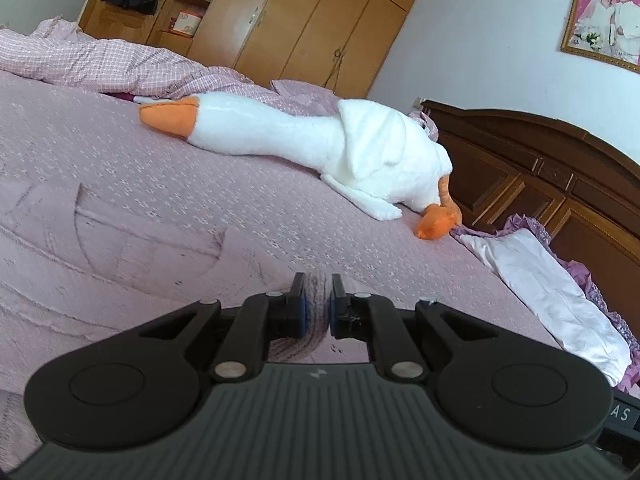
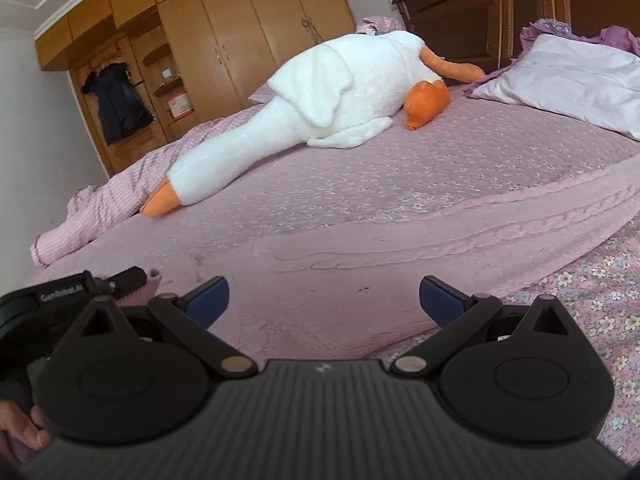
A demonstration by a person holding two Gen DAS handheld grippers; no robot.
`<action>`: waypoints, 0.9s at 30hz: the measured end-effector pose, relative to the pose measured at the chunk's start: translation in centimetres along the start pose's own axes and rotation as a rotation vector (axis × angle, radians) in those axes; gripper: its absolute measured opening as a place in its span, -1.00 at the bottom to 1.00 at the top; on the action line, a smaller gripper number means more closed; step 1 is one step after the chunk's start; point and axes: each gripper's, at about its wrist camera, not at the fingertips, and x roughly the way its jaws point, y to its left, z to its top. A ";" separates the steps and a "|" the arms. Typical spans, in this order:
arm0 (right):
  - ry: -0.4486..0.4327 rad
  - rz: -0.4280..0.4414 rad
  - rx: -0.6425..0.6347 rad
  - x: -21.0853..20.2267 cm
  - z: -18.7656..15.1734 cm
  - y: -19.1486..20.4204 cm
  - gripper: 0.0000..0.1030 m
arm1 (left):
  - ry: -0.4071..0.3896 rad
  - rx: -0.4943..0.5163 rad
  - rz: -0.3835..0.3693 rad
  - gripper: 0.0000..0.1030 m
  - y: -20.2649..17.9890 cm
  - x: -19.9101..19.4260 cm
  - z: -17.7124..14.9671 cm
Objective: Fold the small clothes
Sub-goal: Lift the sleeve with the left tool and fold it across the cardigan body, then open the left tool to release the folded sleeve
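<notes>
A pink knitted garment (image 2: 360, 248) lies spread flat on the bed, with one sleeve running off to the right. My left gripper (image 1: 318, 300) is shut on a bunched edge of this pink garment (image 1: 316, 304), low over the bed. In the right wrist view the left gripper (image 2: 132, 280) shows at the left edge, pinching the garment's corner. My right gripper (image 2: 324, 300) hovers just above the near part of the garment. It is open wide, with nothing between its blue pads (image 2: 442, 298).
A big white plush goose (image 1: 320, 144) with orange beak and feet lies across the bed behind the garment. A pale pillow (image 1: 552, 292) sits by the dark wooden headboard (image 1: 540, 176). A crumpled pink quilt (image 1: 100, 64) and wooden wardrobes (image 1: 300, 16) lie beyond. A hand (image 2: 20, 432) shows bottom left.
</notes>
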 end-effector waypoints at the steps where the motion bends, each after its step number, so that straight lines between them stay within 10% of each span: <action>1: 0.001 0.000 0.002 0.0 0.0 -0.1 1.00 | 0.003 0.004 -0.002 -0.79 -0.1 0.1 -0.1; 16: 0.005 -0.007 -0.009 0.3 -0.1 -0.3 1.00 | 0.043 0.046 -0.059 -0.76 -0.9 0.6 -2.5; 18: 0.009 -0.009 -0.009 0.4 -0.1 -0.3 1.00 | 0.048 0.049 -0.064 -0.61 -1.0 0.5 -2.6; 22: 0.015 -0.009 -0.008 0.6 -0.2 -0.3 1.00 | 0.001 0.053 -0.094 0.31 -1.5 -0.8 -1.7; 27: 0.044 0.054 -0.009 0.7 -0.4 0.3 1.00 | -0.065 0.045 -0.070 0.47 -0.2 -3.7 1.3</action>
